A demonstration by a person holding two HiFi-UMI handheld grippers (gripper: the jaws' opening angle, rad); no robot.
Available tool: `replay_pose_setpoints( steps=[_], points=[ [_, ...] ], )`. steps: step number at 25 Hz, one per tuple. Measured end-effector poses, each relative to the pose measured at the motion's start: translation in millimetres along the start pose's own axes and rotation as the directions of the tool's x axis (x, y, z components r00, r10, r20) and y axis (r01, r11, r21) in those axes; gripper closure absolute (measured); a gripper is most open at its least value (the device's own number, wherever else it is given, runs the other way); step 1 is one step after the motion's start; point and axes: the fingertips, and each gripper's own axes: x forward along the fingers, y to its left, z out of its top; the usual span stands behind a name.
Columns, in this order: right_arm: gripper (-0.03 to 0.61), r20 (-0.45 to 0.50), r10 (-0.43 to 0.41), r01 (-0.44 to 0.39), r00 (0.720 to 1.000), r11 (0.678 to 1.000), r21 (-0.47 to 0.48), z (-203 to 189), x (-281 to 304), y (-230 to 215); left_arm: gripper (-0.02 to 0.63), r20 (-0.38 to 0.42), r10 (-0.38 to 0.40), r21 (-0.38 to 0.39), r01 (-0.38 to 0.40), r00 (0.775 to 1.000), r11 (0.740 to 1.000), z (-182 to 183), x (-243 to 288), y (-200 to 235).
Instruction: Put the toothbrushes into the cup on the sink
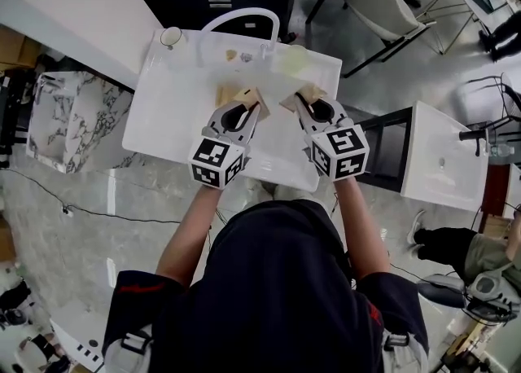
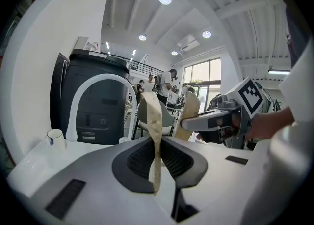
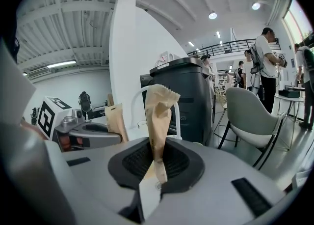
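Left gripper (image 2: 158, 145) is clenched on a tan paper packet (image 2: 153, 116), which stands upright between its pads; what the paper wraps does not show. Right gripper (image 3: 156, 157) grasps a second tan packet (image 3: 158, 108) the same way, crimped end uppermost. Both hover side by side over the white sink (image 1: 175, 115), tips toward 12 o'clock in the head view. From them the cup (image 1: 171, 36) stands at 10 o'clock on the sink's far corner, the arched faucet (image 1: 242, 15) at 12 o'clock.
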Motion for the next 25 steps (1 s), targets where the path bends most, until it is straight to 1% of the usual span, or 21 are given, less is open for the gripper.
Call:
replay_pose_setpoints(
  steps=[5,9,14,20,25],
  points=[
    [0.517,-0.001,0.015,-0.015,1.000,1.000,-0.003,3,7,-11,0.568,-0.014,0.002,0.001,-0.002,1.000,1.000,2,15,-3],
    [0.517,-0.008,0.021,-0.021,1.000,1.000,0.000,4,17,-27,0.569,-0.024,0.026,0.003,-0.026,0.999,1.000,1,29,1],
    [0.517,-0.009,0.030,-0.030,1.000,1.000,-0.007,5,29,-46,0.569,-0.054,0.016,-0.011,-0.017,0.998,1.000,-3,48,-3],
    [0.516,-0.009,0.045,-0.045,0.999,0.999,0.008,9,45,-70,0.569,-0.066,0.013,-0.059,-0.017,0.998,0.998,-6,69,-3],
    [0.516,0.006,0.049,-0.049,0.999,0.999,-0.005,23,60,-92,0.569,-0.084,0.002,-0.067,-0.008,0.996,0.998,-10,87,-4]
  ],
)
